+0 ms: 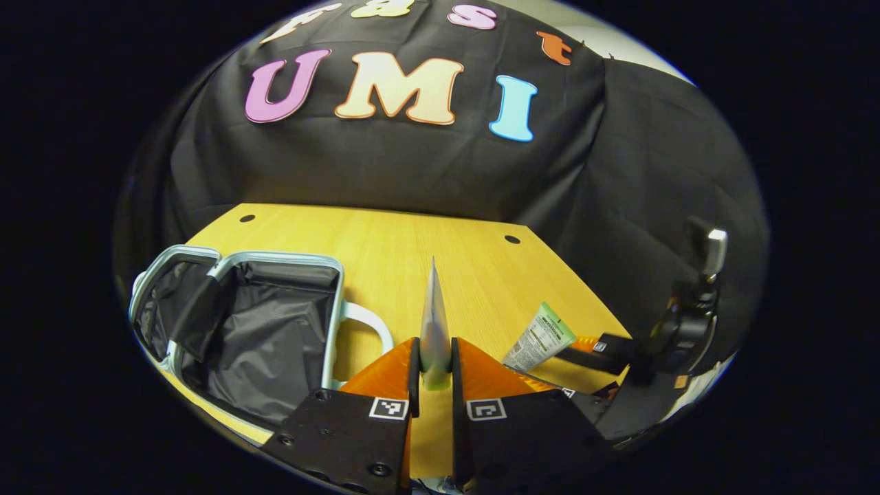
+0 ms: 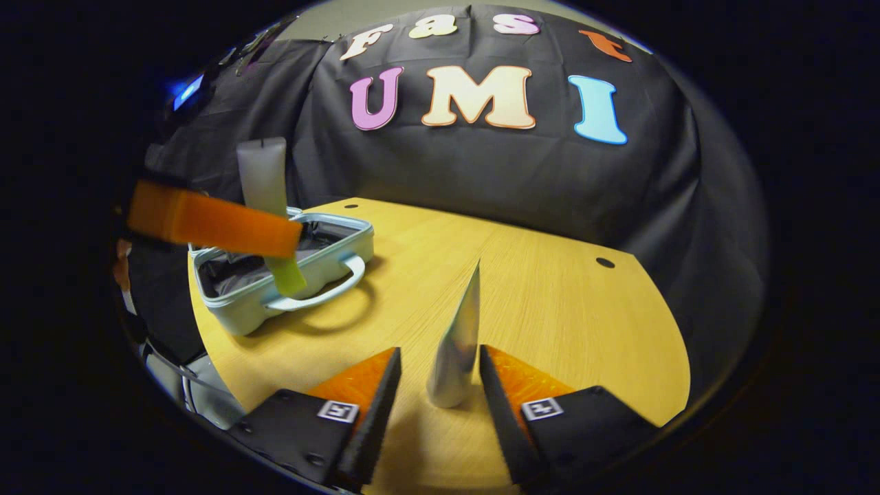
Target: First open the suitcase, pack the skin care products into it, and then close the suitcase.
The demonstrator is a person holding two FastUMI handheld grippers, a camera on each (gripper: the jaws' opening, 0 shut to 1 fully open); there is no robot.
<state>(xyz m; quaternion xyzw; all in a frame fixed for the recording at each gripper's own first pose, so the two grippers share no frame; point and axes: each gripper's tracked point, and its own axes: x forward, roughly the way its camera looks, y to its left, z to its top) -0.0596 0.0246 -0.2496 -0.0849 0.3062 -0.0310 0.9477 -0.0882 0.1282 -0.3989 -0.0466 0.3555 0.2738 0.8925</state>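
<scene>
Two tubes are in play, one per gripper. Left gripper (image 1: 434,375) is clenched on a pale tube (image 1: 434,323), both fingers pressing its sides near the greenish cap end, crimped end pointing away from the camera. In the right gripper view that same tube (image 2: 263,180) hangs upright over the suitcase (image 2: 285,271), held by the left gripper (image 2: 292,237), cap down at the case's near rim by the handle.

Right gripper (image 2: 434,385) stands released, fingers spread either side of a second tube (image 2: 459,340) that lies on the table (image 2: 564,316) between them; no finger visibly touches it. In the left gripper view this second tube (image 1: 540,337) lies near the table's right edge, with the right gripper (image 1: 591,352) at it.

Suitcase (image 1: 254,330) is open near the table's left edge, dark lining exposed, handle facing table centre. Nothing visible inside it in either view.
</scene>
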